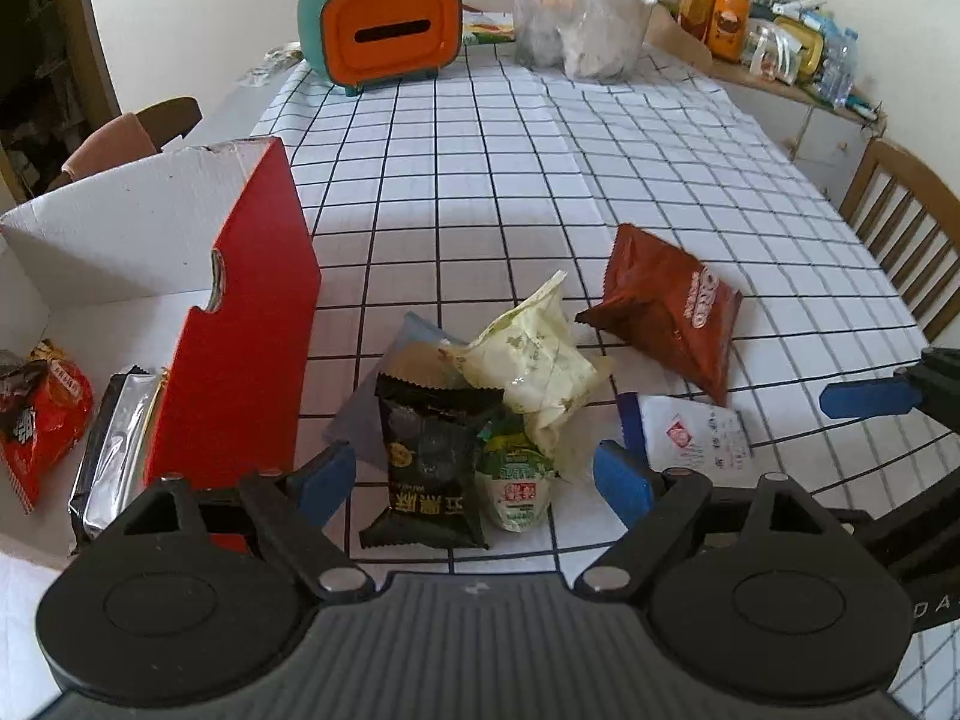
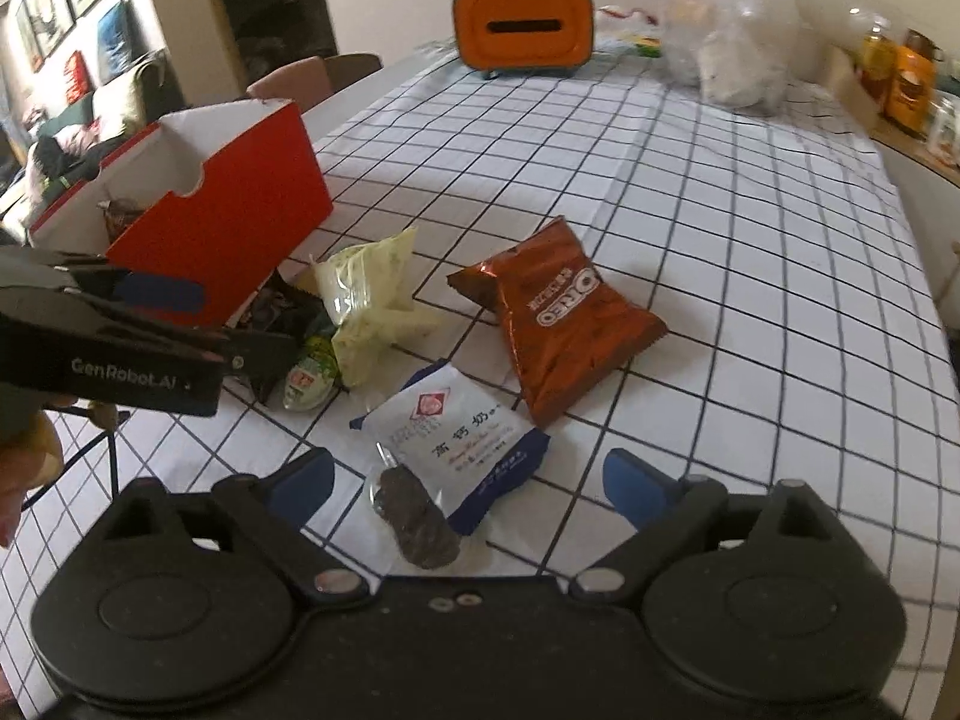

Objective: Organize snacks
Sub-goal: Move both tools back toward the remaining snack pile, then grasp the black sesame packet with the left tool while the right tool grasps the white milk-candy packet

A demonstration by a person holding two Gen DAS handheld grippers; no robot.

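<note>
Both grippers over a heap of snack packets beside a red box

In the left wrist view the left gripper (image 1: 474,480) stands wide, its blue pads either side of a black packet (image 1: 429,468) and a small green packet (image 1: 517,489), pressing neither; the red cardboard box (image 1: 240,360) at frame left holds a red packet (image 1: 42,426). In the right wrist view the right gripper (image 2: 468,480) is wide too, a white-and-blue milk packet (image 2: 462,450) between its pads untouched, the brown Oreo bag (image 2: 564,330) at centre on the checked tablecloth (image 2: 750,210).

Open box (image 1: 240,324) at left on counter (image 1: 540,180), two packets (image 1: 42,420) inside. Just right of box: heap of snack packets (image 1: 480,408). Cookie bag (image 2: 570,330) right of heap, apart. Flat sachet (image 2: 456,438) nearest, before cookie bag. Tissue holder (image 1: 384,30) at far edge.
</note>
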